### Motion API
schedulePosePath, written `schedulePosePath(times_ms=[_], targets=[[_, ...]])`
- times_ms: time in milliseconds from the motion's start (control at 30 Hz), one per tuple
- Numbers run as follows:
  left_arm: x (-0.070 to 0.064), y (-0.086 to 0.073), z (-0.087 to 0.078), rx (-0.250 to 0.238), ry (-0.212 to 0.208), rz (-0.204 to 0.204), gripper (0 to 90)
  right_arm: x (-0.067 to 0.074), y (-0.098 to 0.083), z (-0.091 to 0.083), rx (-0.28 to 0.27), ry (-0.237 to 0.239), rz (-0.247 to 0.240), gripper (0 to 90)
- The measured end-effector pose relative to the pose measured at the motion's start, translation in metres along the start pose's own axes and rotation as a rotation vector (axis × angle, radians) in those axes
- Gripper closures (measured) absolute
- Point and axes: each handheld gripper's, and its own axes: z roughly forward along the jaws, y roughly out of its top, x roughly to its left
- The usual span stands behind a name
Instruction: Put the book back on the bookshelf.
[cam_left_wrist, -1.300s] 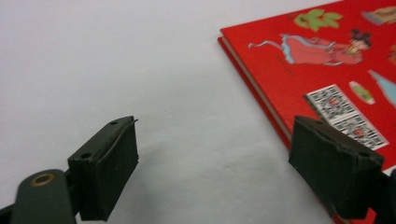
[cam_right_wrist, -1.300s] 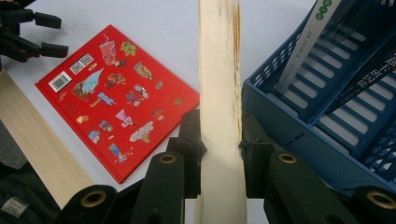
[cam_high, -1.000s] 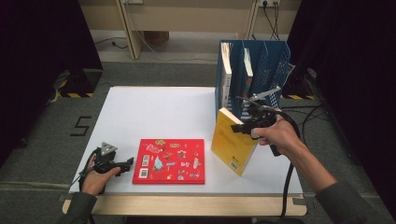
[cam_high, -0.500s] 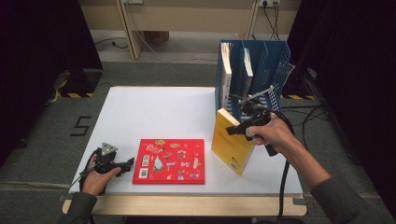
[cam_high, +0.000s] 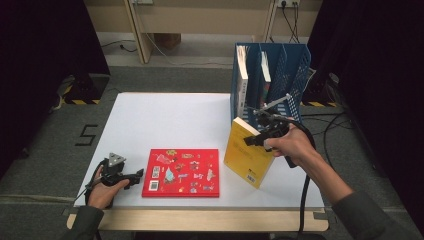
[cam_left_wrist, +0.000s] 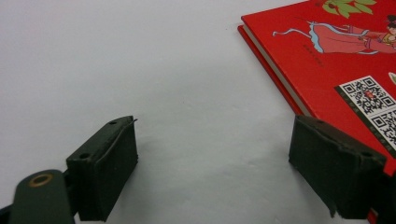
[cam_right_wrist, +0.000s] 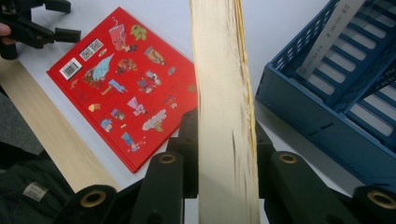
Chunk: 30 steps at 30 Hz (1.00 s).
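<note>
Yellow book (cam_high: 248, 157) stands on its lower edge on the white table (cam_high: 165, 120), tilted, near the right edge and just in front of the blue rack (cam_high: 295, 65) at the far right corner. The right gripper (cam_high: 252, 141) grips it from the right at its upper part; in the right gripper view the page edges (cam_right_wrist: 224, 112) run up between the two black jaws, which have just been closing and press on both covers. The person's right hand (cam_high: 292, 146) holds that gripper, and its cable (cam_high: 304, 200) trails down over the near edge. Two more books stand upright in the rack's compartments, a pale one (cam_high: 242, 80) in the left slot and another (cam_high: 265, 75) beside it. A red book (cam_high: 182, 172) lies flat near the near edge, around the middle, well apart from the yellow one; its cover shows small pictures, a barcode and square codes. The left gripper (cam_high: 138, 174) rests on the table near the near left corner in the person's left hand (cam_high: 105, 187), jaws pointing at the red book's left edge. In the left gripper view its jaws stand wide apart with bare table between them, and the red book's corner (cam_left_wrist: 327, 60) lies just beside the right-hand jaw.
</note>
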Motion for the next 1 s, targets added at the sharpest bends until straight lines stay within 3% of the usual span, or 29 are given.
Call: schedulePosePath(times_ms=[267,300,367,433,600,700,733,833,1000], targets=[[0.0,0.0,0.0,0.001,-0.001,-0.003,14.0,-0.012,-0.008,-0.036,-0.116,0.006,0.052,75.1],[0.0,0.0,0.0,0.001,-0.002,-0.004,13.9,-0.015,-0.007,-0.047,-0.142,-0.007,0.057,75.0],[0.0,0.0,0.0,0.001,-0.002,-0.005,13.9,-0.017,-0.006,-0.053,-0.155,-0.011,0.065,75.0],[0.001,0.0,0.0,0.001,-0.006,-0.01,13.6,-0.022,-0.004,-0.07,-0.177,-0.047,0.077,75.1],[0.001,0.0,0.0,0.003,-0.007,-0.009,13.4,-0.029,0.002,-0.095,-0.181,-0.097,0.097,75.1],[0.001,0.0,0.0,0.005,-0.011,-0.01,13.2,-0.042,0.008,-0.115,-0.187,-0.162,0.11,75.1],[0.001,0.0,0.0,0.004,-0.01,-0.008,13.2,-0.042,0.008,-0.115,-0.187,-0.162,0.11,75.1],[0.006,0.003,-0.001,-0.005,0.011,-0.012,14.8,-0.053,0.014,-0.126,-0.162,-0.228,0.131,75.0],[0.014,0.001,0.0,-0.004,0.048,-0.021,14.5,-0.065,0.021,-0.133,-0.167,-0.263,0.164,75.1]])
